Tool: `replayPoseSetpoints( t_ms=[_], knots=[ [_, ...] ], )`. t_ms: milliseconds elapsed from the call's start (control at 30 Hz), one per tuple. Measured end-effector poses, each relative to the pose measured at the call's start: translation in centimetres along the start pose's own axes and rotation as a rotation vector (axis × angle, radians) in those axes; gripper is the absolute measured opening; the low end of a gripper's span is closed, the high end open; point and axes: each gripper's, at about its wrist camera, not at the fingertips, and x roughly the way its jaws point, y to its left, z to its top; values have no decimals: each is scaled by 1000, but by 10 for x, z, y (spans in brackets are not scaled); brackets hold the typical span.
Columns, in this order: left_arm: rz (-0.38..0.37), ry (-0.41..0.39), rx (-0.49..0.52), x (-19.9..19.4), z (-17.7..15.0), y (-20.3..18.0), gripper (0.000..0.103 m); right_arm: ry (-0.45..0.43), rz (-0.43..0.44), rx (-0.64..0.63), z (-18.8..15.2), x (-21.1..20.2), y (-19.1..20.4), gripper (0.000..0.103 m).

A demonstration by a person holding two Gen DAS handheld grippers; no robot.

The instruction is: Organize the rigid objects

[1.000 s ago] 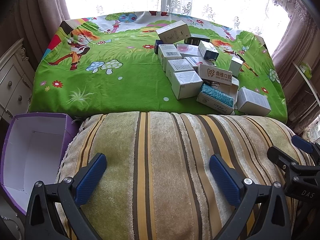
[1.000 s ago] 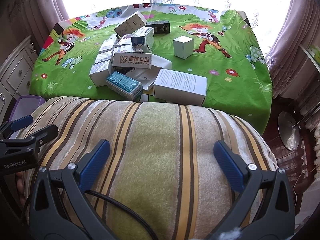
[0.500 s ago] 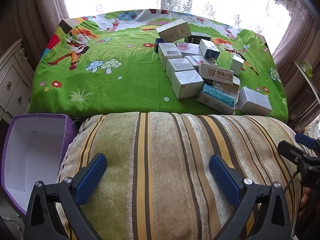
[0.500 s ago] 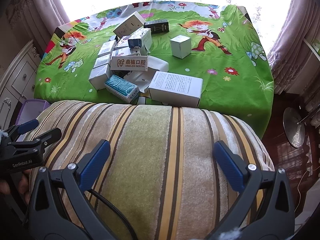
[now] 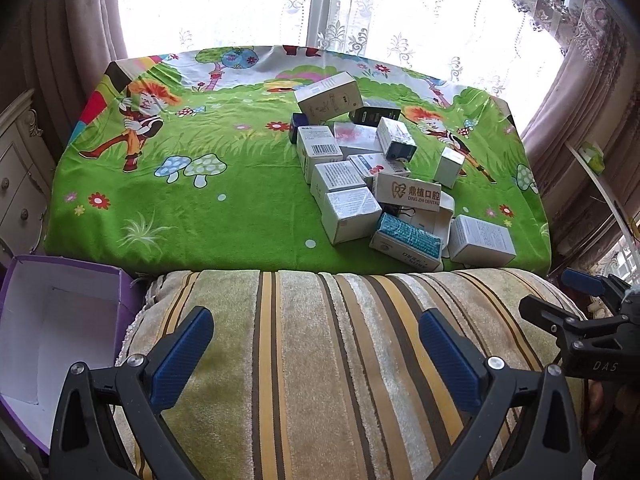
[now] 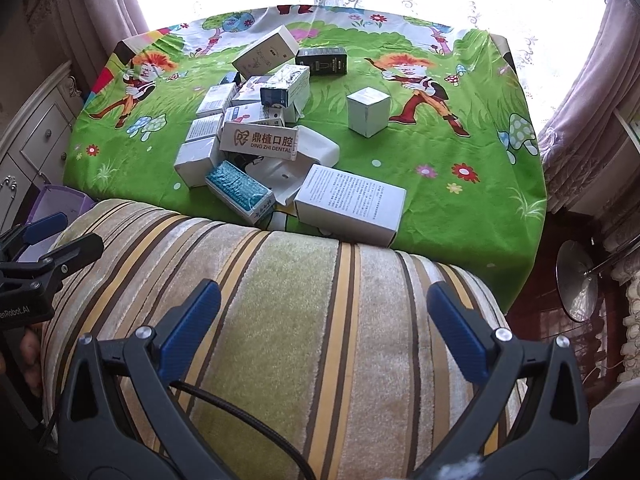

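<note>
Both views have lifted slightly since a second ago, boxes unmoved. Left gripper point(image 5: 312, 344) and right gripper point(image 6: 324, 320) hover over the striped plush cushion point(image 5: 340, 340), blue-padded fingers point(image 5: 180, 356) spread wide, holding nothing. Pile of small white cardboard boxes point(image 5: 372, 176) sits on the green cartoon-print table point(image 5: 200, 200); open purple box point(image 5: 56, 320) stands below the table's left edge.

Jumbled boxes point(image 5: 372, 176) on green cloth point(image 5: 200, 208)
</note>
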Motion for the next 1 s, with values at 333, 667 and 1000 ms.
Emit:
replayPoseSetpoints(
  t_ms=[333,667,1000],
  knots=[
    [-86,32,-51,25,34,0,103,64,64,157,26,28,-25,103],
    [-104,117,-127,68,64,-3,93,81,38,199,46,53,-27,103],
    [-68,181,-169,104,78,-5,93,97,14,231,55,73,-31,103]
  ],
)
